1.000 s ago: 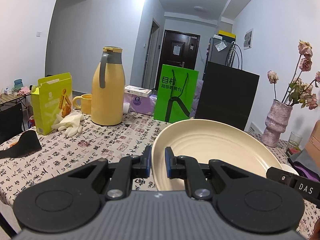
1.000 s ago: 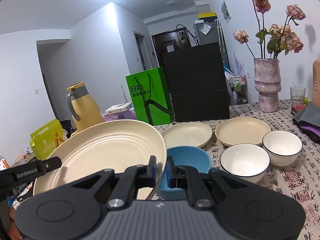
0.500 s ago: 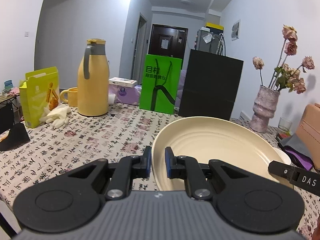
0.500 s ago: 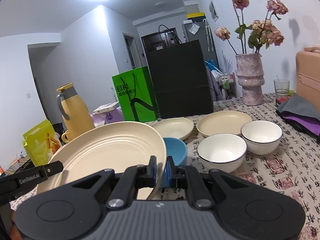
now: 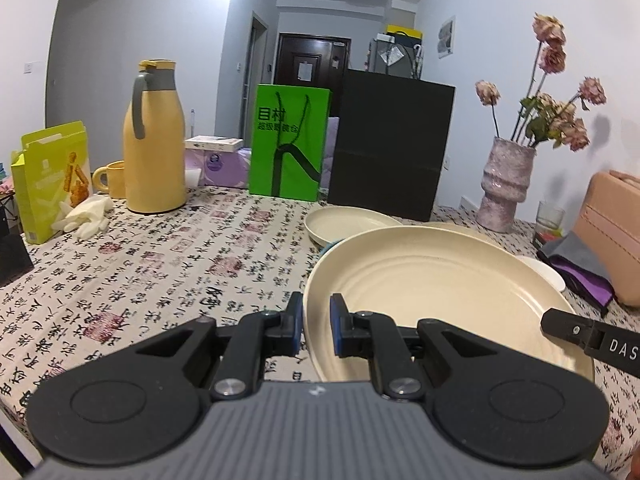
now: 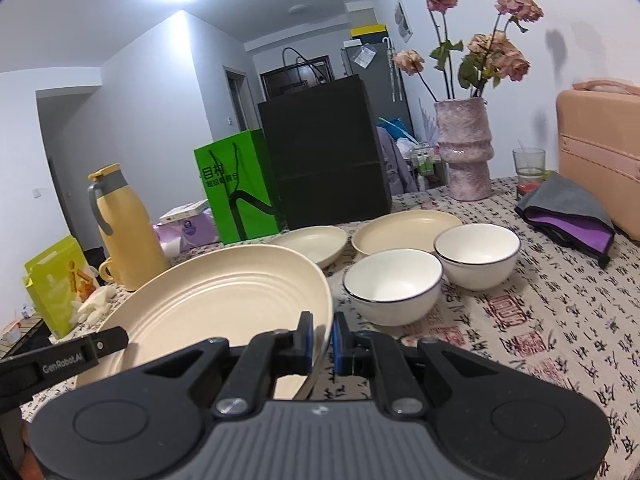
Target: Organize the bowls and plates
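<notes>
Item: large cream plate [image 5: 436, 288], ribbed inside, carried between two hand-held grippers above the near edge of the table [image 5: 160, 264], which wears a cloth printed with calligraphy. The left gripper [image 5: 316, 330] is clenched on the plate's left rim, one pad inside the lip and one outside; the right gripper [image 6: 323, 338] is clamped the same way on the opposite rim. A grip from both sides likely serves to keep so wide a dish level, since one pinch at the edge would let it tip. The plate sits slightly tilted and, judging by the gap beneath its rim in the right wrist view, has not yet been set down. Also on the table, toward its far edge: two smaller cream plates [image 6: 312, 242] [image 6: 404, 230] side by side, just before a black bag [image 6: 324, 152] and a green bag [image 6: 240, 192]. Nearer, right of the carried plate: two white bowls [image 6: 394, 290] [image 6: 476, 254] with dark rims, close together, perhaps touching. A sliver of blue shows behind the carried plate in the left wrist view; it may be another bowl, but too little is visible to say. Far left corner: yellow jug [image 5: 154, 140], yellow mug [image 5: 110, 178], snack box [image 5: 50, 184], gloves [image 5: 86, 216]. Far right: vase [image 6: 464, 148] of dried flowers, glass [image 6: 528, 162], folded cloth [image 6: 568, 212].
</notes>
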The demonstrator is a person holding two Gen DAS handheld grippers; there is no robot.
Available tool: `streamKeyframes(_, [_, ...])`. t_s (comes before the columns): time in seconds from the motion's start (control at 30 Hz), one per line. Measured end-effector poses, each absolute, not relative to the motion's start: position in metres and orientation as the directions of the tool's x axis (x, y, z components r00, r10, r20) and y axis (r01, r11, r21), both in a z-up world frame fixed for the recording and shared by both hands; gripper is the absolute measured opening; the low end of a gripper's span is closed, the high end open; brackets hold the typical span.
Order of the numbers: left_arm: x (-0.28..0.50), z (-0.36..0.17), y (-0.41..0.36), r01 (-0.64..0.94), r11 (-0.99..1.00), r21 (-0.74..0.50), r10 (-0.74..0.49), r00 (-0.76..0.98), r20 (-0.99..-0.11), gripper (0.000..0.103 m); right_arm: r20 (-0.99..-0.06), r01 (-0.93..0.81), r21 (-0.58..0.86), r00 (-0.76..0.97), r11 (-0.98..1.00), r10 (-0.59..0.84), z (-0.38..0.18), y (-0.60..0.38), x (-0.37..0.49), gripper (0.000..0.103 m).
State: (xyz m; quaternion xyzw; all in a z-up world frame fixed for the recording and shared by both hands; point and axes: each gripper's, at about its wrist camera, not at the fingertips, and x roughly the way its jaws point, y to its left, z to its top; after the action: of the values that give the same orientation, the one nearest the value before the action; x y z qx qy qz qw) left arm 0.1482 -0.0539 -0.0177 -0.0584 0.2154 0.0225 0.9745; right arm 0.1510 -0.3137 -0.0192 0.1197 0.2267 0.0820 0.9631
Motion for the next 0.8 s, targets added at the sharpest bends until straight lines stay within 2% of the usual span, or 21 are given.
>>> streamKeyframes(0.8, [0.147,-0.048,-0.09,0.006,1.0,-0.03,-0.019,0.878,-0.479,0.013,-0.441,-0.041,0.272,0.883,0.961,0.163,-0.056,-0.347,0.142,0.01])
